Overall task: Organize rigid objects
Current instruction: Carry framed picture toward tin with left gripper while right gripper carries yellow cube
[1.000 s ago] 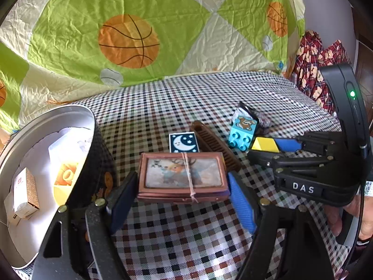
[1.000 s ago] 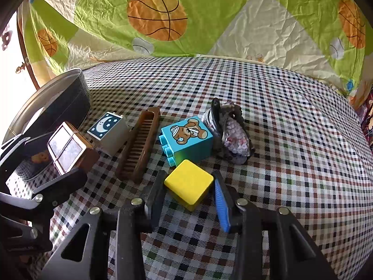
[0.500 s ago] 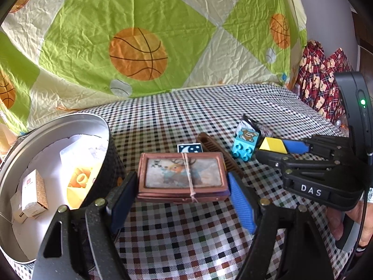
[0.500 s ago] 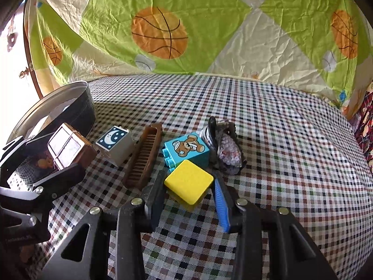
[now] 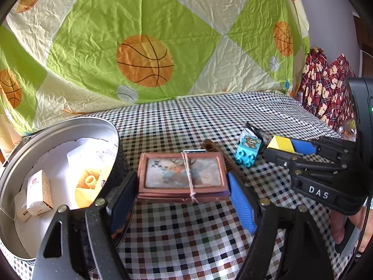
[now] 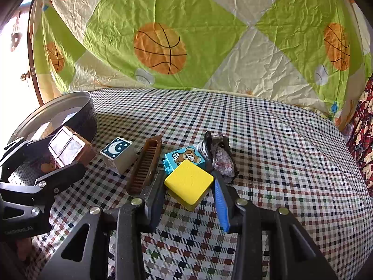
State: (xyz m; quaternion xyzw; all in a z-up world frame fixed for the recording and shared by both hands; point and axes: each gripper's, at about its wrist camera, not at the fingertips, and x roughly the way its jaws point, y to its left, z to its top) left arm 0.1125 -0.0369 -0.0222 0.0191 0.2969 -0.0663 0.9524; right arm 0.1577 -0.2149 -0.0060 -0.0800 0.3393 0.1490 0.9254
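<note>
Left claw (image 5: 181, 192) clamped on a flat copper-brown framed picture box tied with string (image 5: 182, 175), held above the checkered-cloth bench (image 5: 186, 233), just beside the round metal tin with dark patterned wall (image 5: 70, 126). Inside the tin: a small white-and-cork carton (image 5: 38, 192), a yellow-orange block (image 5: 89, 183), a pale plastic piece behind them. Right claw (image 6: 190, 189) clamped on a yellow square plastic block (image 6: 188, 184), lifted off the bench; same block shows yellow between the right claw's fingers in the left wrist view (image 5: 281, 144). On the bench beyond it: a turquoise toy brick with bear picture (image 6: 184, 159), touching a grey crumpled pouch-like item (image 6: 221, 161) behind it; a brown wooden comb (image 6: 145, 165) left of the brick; a white cube with blue moon-and-stars face (image 6: 119, 155) left of the comb. Green-and-cream basketball-print sheet (image 6: 163, 35) hangs behind the bench. Red patterned fabric (image 5: 326, 88) at far right.
</note>
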